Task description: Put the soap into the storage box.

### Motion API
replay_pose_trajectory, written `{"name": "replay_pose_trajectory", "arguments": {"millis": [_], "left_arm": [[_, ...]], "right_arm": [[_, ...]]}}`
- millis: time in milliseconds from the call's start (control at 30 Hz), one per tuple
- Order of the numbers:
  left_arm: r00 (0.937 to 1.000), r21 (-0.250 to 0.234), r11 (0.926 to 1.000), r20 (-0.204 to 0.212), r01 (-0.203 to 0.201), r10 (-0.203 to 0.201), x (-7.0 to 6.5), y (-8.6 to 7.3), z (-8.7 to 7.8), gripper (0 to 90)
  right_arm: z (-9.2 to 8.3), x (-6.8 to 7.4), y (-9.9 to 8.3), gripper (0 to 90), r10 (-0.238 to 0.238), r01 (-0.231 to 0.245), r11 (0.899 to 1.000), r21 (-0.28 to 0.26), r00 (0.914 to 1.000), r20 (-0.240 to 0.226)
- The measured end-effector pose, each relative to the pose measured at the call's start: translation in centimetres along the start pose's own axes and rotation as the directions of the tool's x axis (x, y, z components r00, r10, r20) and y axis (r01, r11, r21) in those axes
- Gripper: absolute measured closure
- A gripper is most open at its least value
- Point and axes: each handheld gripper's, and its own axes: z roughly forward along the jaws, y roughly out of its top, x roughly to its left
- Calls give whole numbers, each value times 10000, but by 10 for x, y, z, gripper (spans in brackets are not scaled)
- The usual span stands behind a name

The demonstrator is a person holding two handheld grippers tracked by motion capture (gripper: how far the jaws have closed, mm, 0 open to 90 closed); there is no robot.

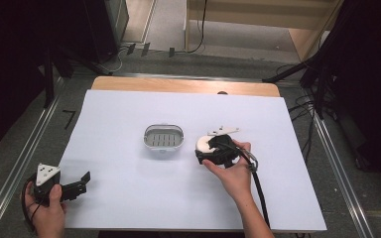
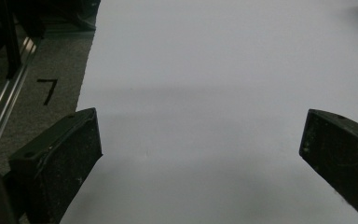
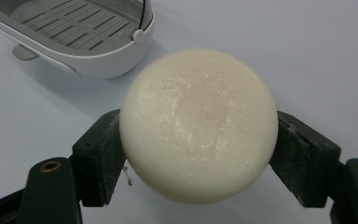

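Hands come in from the near edge of the counter (image 1: 129,198), each carrying tongs. Nearest, at the near left corner, the left tongs (image 1: 77,184) lie low over the white sheet with their jaws spread wide and nothing between them. Farther in and to the right, the right tongs (image 1: 204,148) are clamped on a round, cream-white soap (image 3: 198,126), one jaw pressing on each side of it; the bar sits just above the white surface. Beyond the soap and slightly to its left stands a white soap dish (image 1: 163,137) with a grey slotted insert, near the bar but apart from it.
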Motion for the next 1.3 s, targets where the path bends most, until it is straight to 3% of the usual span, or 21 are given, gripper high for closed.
{"name": "replay_pose_trajectory", "arguments": {"millis": [1300], "left_arm": [[9999,-56,9999,36,121,-121,1,0,0,0]], "right_arm": [[18,30,43,255,-418,408,9990,-183,9976,-549]]}}
